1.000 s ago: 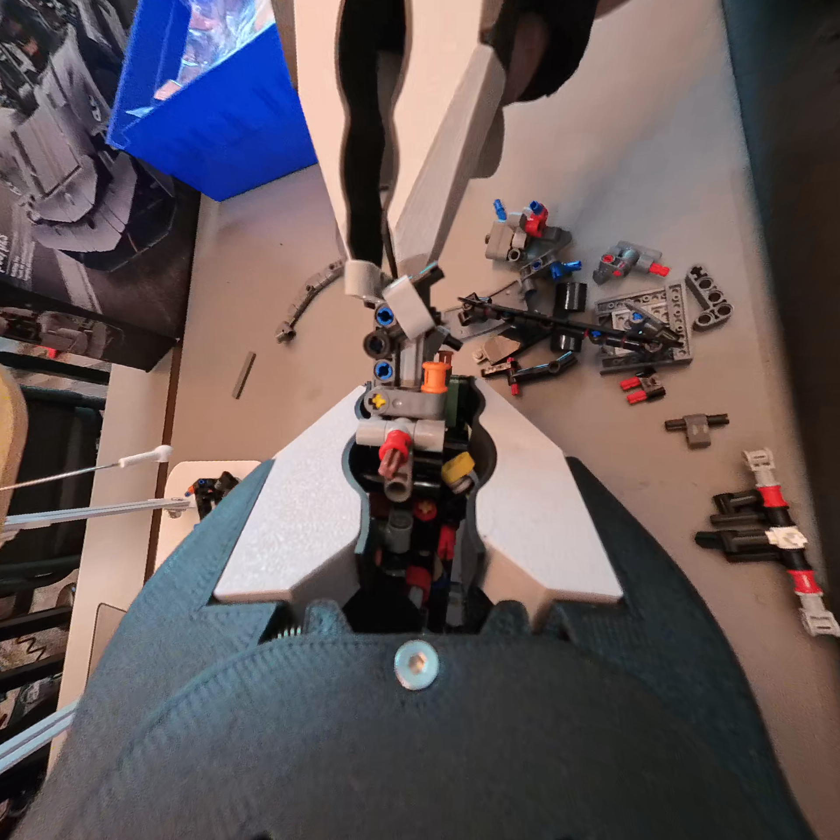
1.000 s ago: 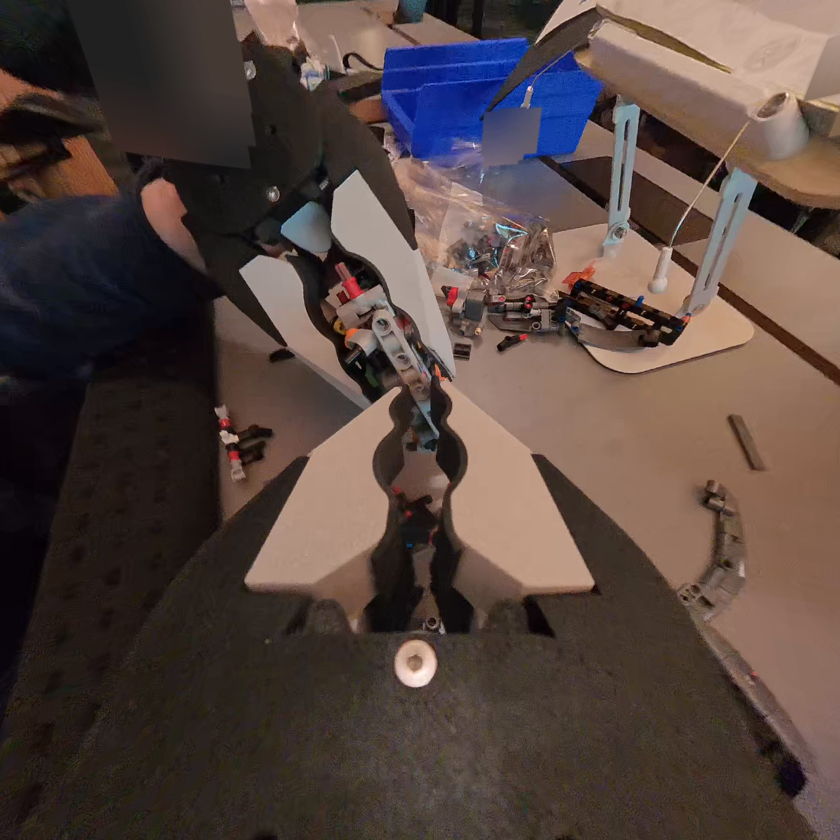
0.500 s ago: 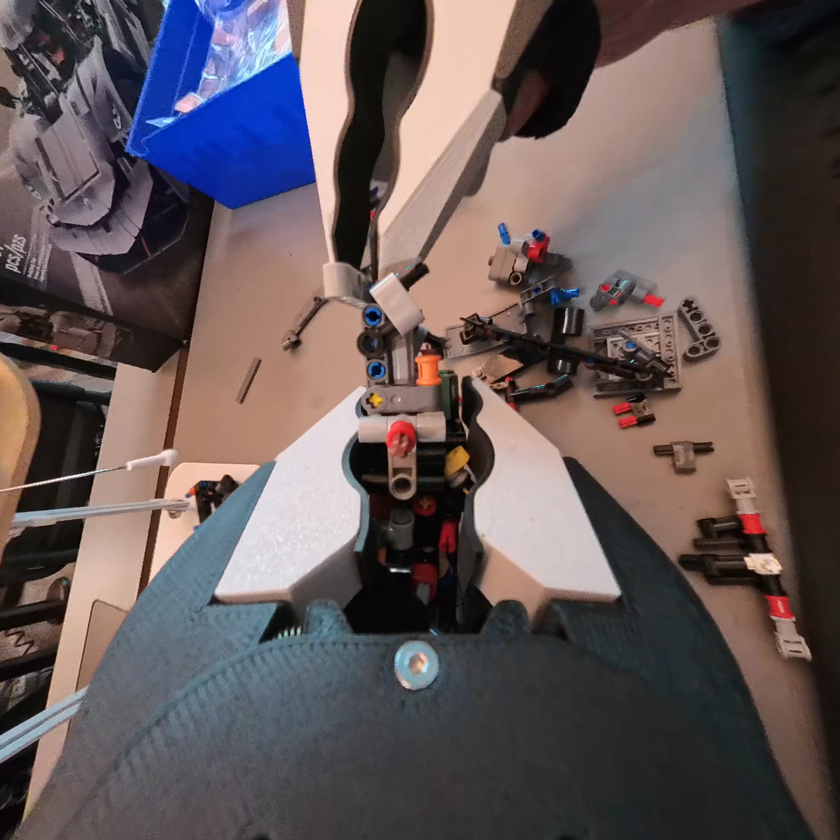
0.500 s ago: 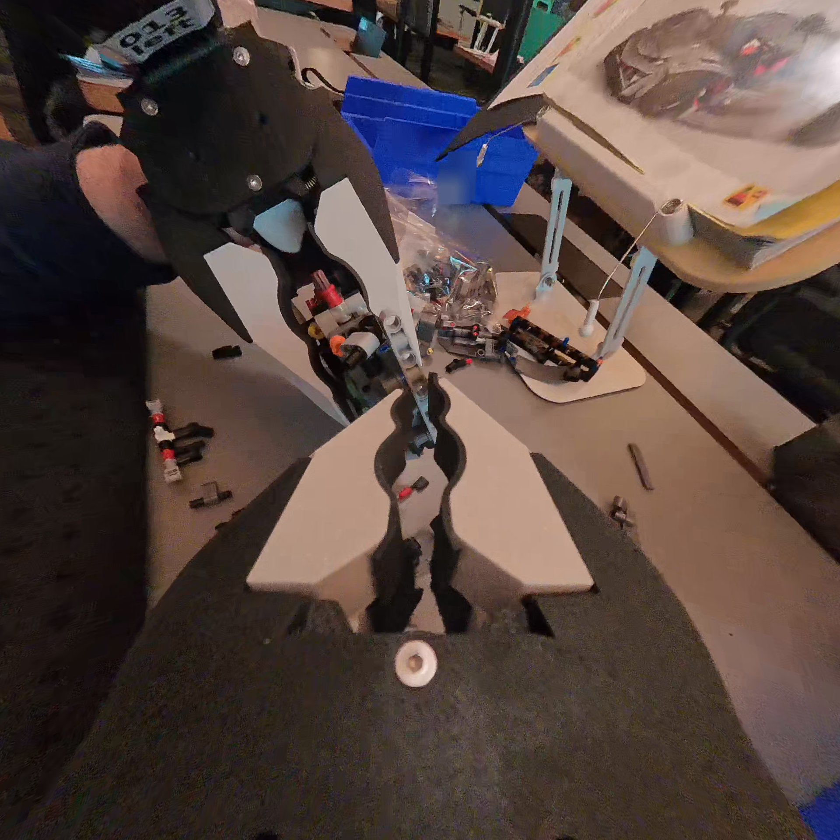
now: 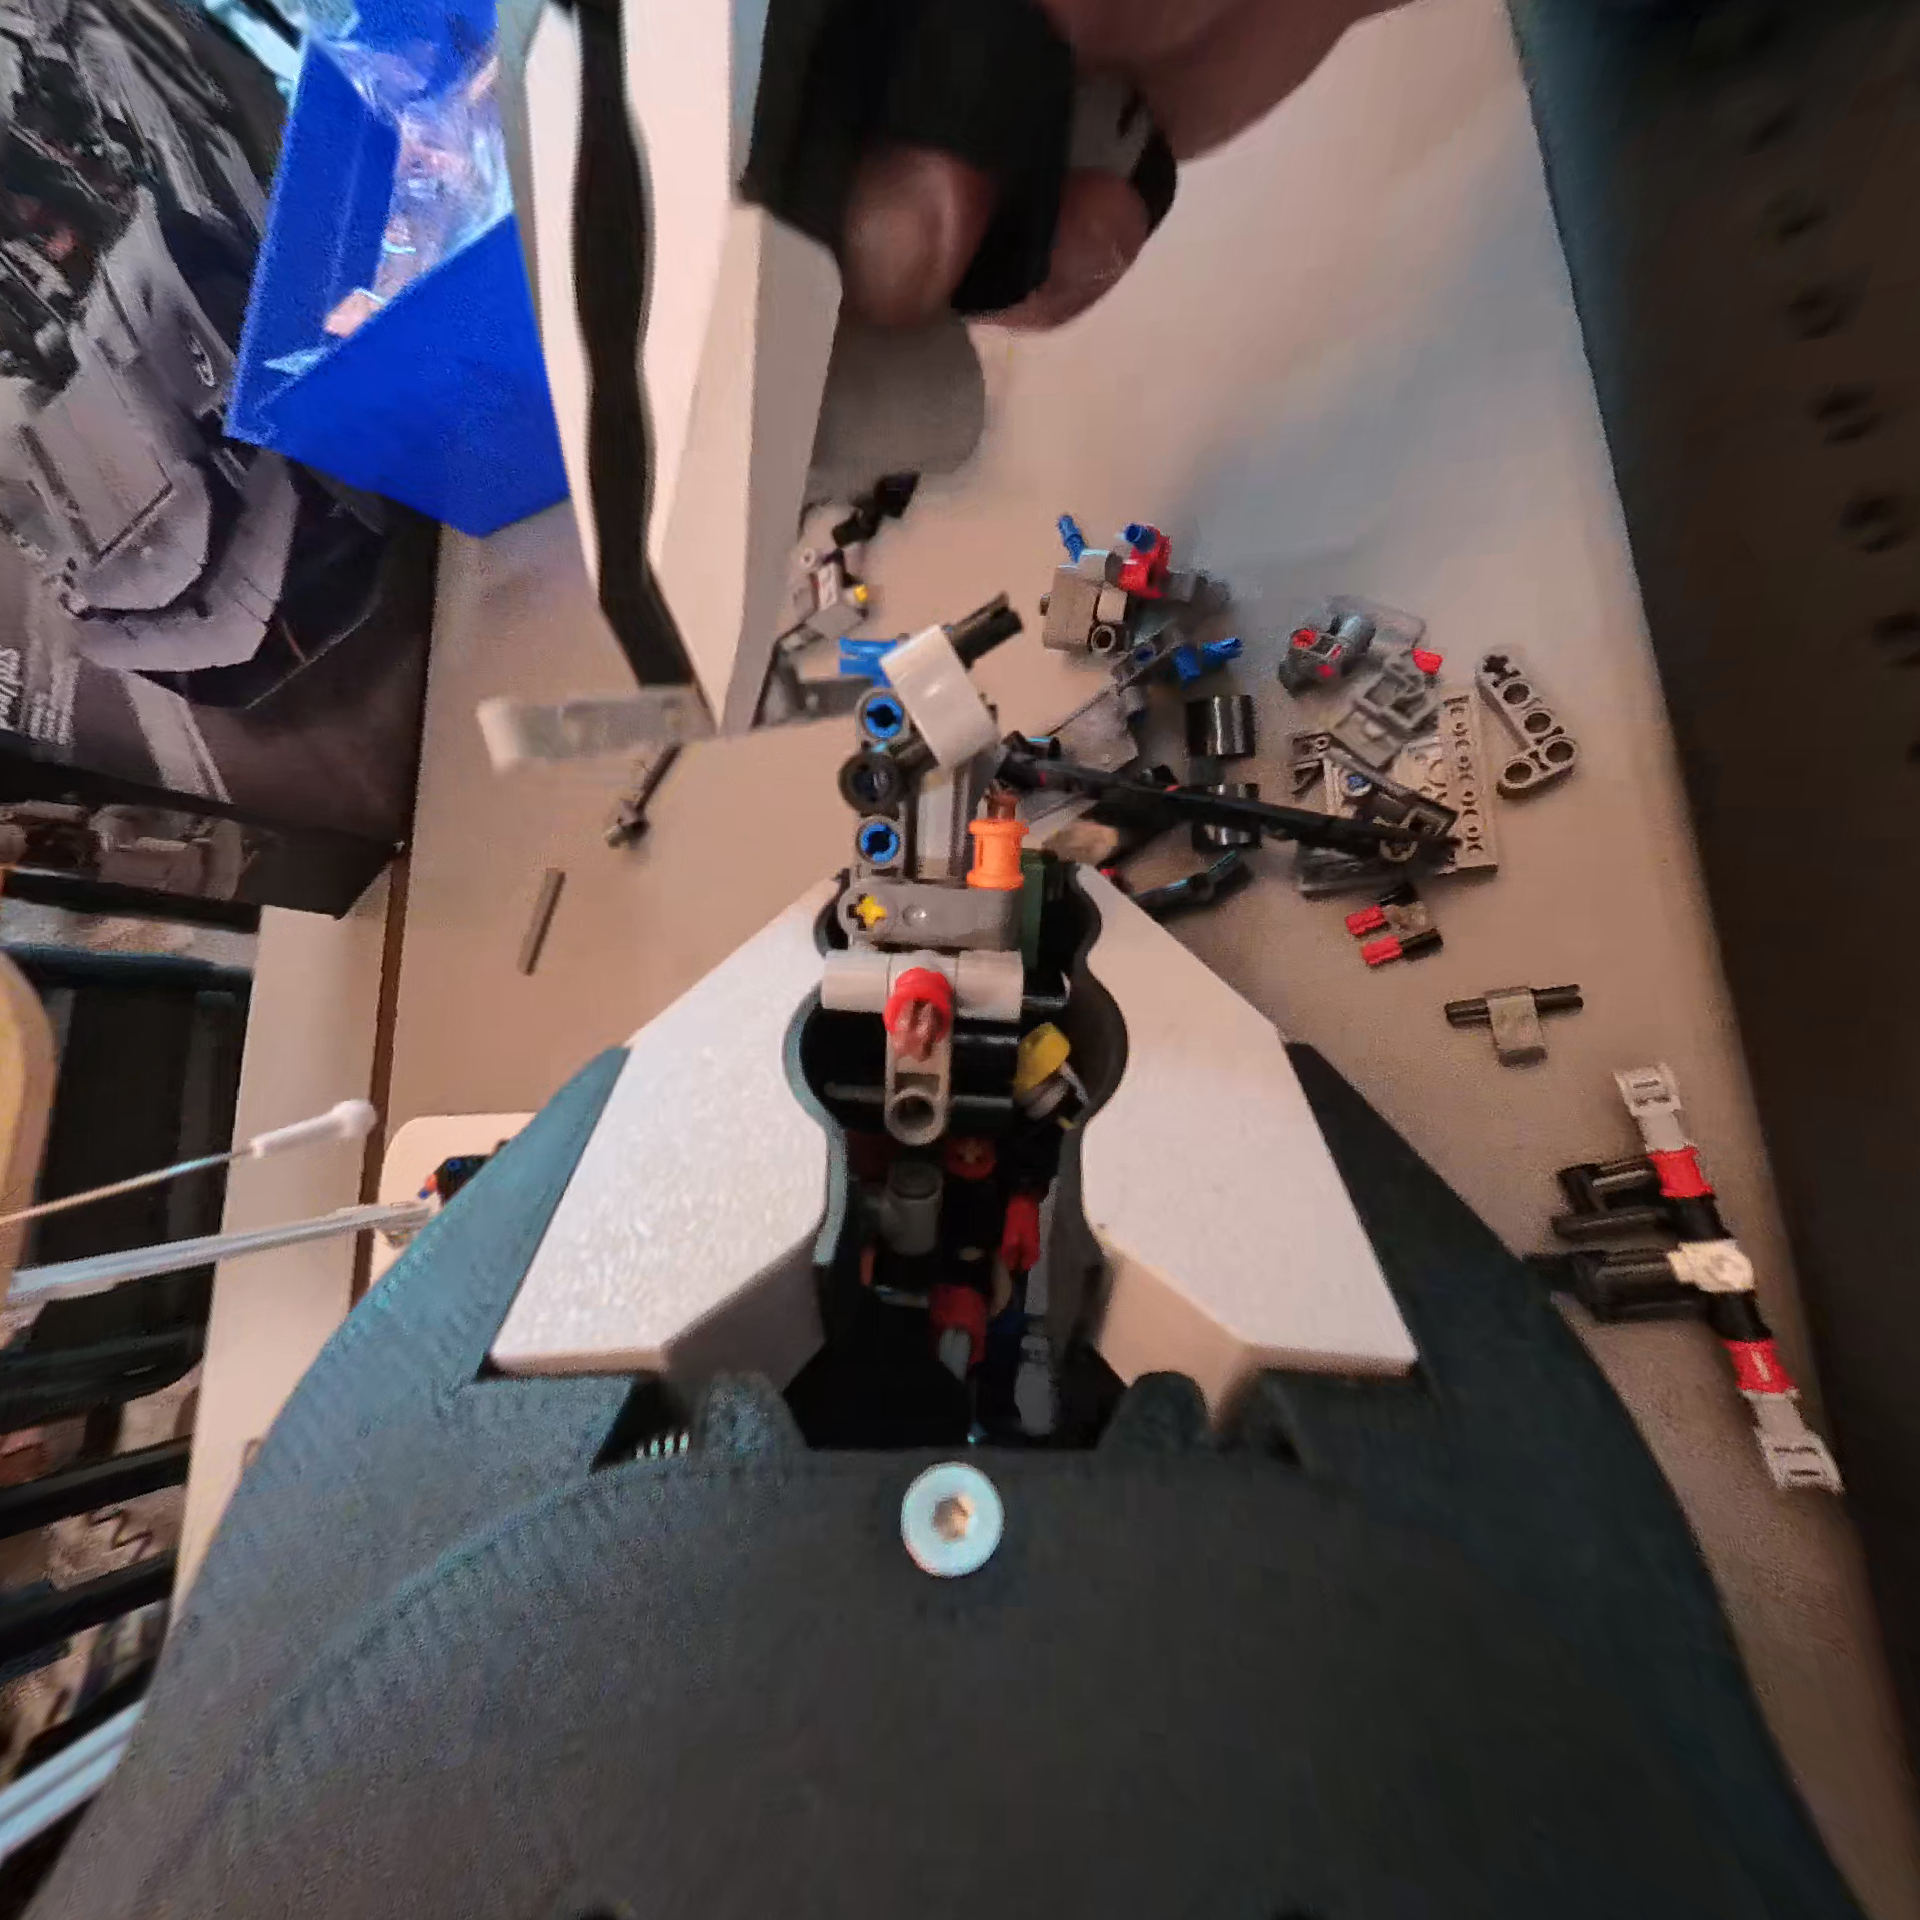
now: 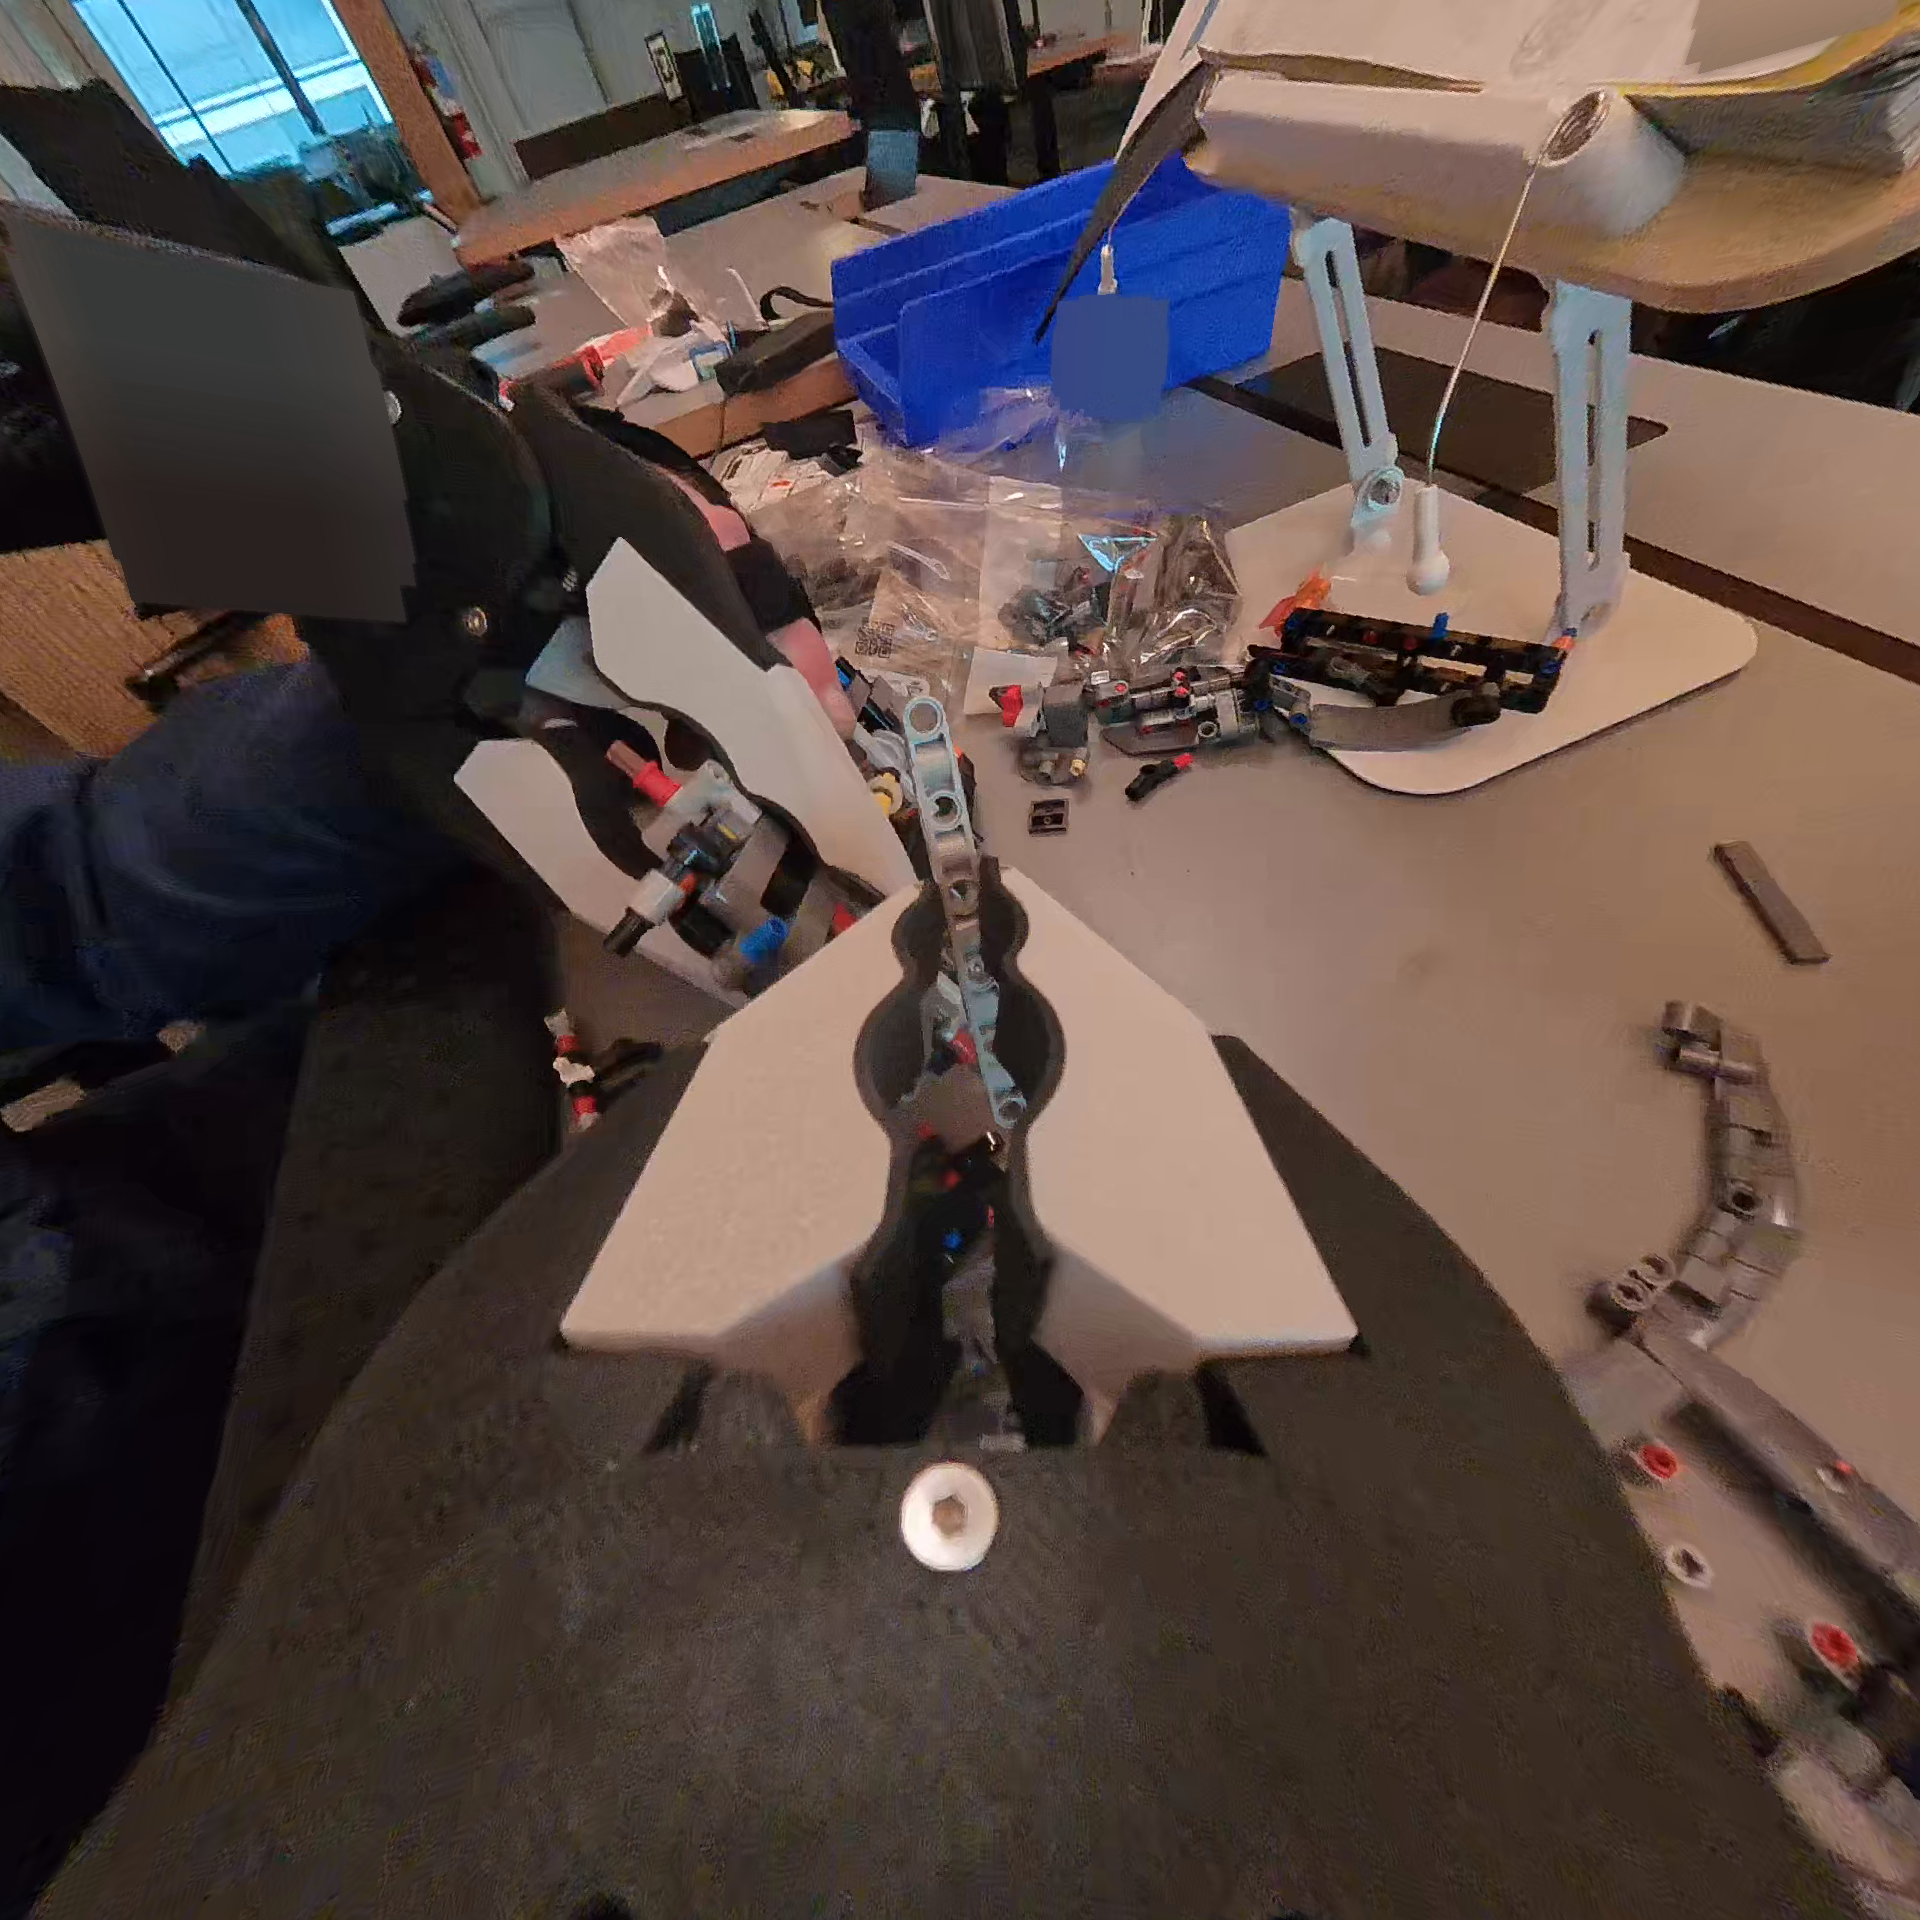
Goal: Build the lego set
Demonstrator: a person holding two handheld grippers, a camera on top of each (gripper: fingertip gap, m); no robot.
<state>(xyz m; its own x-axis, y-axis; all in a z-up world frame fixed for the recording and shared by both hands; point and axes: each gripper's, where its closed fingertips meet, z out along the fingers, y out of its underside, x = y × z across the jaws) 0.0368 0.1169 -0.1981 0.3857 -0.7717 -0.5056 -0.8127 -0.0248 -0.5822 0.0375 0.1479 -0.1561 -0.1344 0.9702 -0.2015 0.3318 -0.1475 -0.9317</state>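
Note:
My left gripper (image 5: 956,899) is shut on a partly built lego assembly (image 5: 935,925) of grey beams with blue, red, orange and yellow pins, held above the table. The assembly sticks out past the fingertips. My right gripper (image 6: 961,878) is shut on a thin light grey holed beam (image 6: 948,800), which stands up between its fingertips. In the left wrist view the right gripper (image 5: 675,691) hangs just up and left of the assembly, with the blurred beam (image 5: 582,727) at its tip, apart from the assembly. The right wrist view shows the left gripper (image 6: 821,935) with the assembly (image 6: 696,842) close on the left.
Loose lego parts (image 5: 1351,748) and a black-and-red axle piece (image 5: 1683,1268) lie on the table to the right. A blue bin (image 6: 1039,301), parts bags (image 6: 1039,561), an instruction stand's base (image 6: 1621,686) bearing a black frame (image 6: 1413,665), and a curved grey piece (image 6: 1725,1195) are around. Spacing between my two grippers at the tips: around 5 cm. The right gripper is farther from the black-and-red axle piece (image 5: 1683,1268), some 20 cm, than the left, some 12 cm. The right camera catches it too, in the right wrist view (image 6: 590,1071).
My right gripper, which was at the top of the assembly, has drawn off to the left with the grey beam still in it. The left gripper has kept its hold.

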